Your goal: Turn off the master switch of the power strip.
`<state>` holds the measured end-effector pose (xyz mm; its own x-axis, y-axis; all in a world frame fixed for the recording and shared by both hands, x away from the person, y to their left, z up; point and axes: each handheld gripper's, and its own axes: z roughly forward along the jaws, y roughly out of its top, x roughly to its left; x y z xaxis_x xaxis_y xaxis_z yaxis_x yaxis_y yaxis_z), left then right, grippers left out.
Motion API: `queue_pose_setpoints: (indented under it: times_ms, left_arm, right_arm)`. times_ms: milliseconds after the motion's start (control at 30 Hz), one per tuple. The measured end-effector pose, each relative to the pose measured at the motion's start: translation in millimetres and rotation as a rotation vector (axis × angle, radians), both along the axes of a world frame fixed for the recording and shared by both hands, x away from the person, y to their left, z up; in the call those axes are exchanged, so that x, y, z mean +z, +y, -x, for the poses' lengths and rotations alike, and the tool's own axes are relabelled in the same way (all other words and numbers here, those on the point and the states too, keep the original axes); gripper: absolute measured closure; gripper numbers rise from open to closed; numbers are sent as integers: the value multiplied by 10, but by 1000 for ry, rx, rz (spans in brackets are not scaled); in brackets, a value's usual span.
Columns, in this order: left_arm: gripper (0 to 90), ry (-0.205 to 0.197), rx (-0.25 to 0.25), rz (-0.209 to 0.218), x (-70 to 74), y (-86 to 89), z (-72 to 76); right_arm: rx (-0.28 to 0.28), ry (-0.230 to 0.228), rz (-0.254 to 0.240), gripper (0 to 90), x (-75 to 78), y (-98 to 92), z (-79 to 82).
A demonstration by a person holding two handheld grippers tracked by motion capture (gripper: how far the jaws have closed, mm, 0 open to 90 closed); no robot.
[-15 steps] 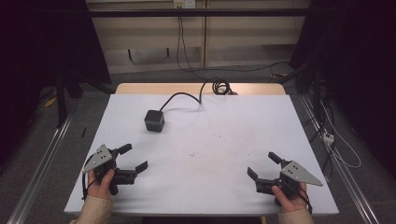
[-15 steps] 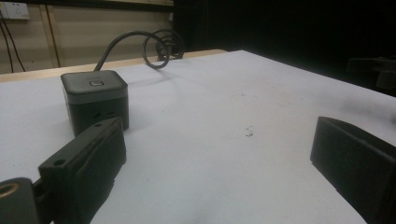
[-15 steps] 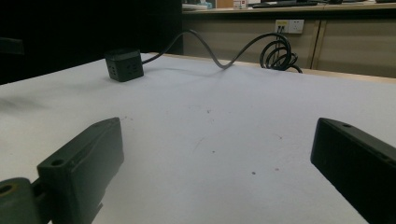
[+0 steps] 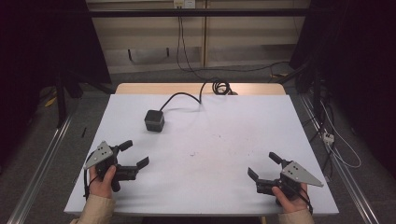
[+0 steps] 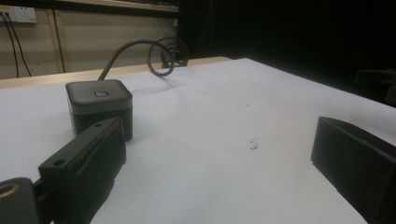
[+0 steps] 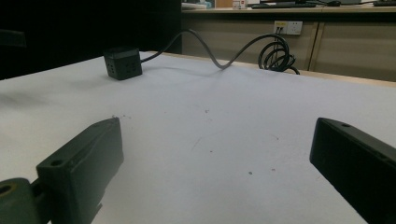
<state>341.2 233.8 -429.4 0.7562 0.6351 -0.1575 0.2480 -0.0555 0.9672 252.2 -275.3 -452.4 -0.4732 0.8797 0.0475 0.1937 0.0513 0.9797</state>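
We judge the small dark grey plastic cube point(image 4: 154, 120) (cabled, far-left on the white surface point(image 4: 224, 140)) nearer our left claw point(image 4: 134, 153), lying ahead of it; right claw point(image 4: 264, 165) well apart. Both gape empty.

White table point(image 4: 224, 154): dark cube point(image 4: 154, 120) at far left; its cable point(image 4: 187, 96) coiled at far edge.
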Motion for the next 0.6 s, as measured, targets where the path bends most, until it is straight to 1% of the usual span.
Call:
queue_pose_setpoints:
  times_ms: [33, 133, 200, 233, 267, 300, 367, 467, 500, 600]
  left_arm:
    - [31, 3, 5, 7, 10, -21, -28]
    - [31, 5, 13, 19, 28, -46, -48]
    - [31, 1, 15, 15, 47, -67, -63]
    - [31, -3, 16, 20, 50, -79, -73]
    - [31, 4, 15, 21, 53, -87, -82]
    - [30, 9, 18, 19, 54, -92, -92]
    - [30, 21, 24, 24, 53, -98, -119]
    - [29, 19, 35, 19, 60, -99, -164]
    - [28, 25, 43, 26, 65, -105, -178]
    - [28, 17, 50, 21, 82, -123, -222]
  right_arm:
    - [-2, -2, 1, 23, 7, -3, 1]
    - [3, -3, -4, 23, 21, -10, 1]
    - [2, -2, -6, 22, 29, -16, -3]
    - [7, -2, -3, 22, 27, -14, -6]
    - [7, -2, -3, 22, 27, -14, -6]
    - [15, 3, 11, 23, 24, -5, -8]
    - [20, 0, 21, 22, 27, 7, -6]
    - [24, -2, 25, 22, 33, 14, -3]
    - [25, -4, 25, 22, 36, 15, -3]
    - [21, -3, 22, 22, 44, 11, -1]
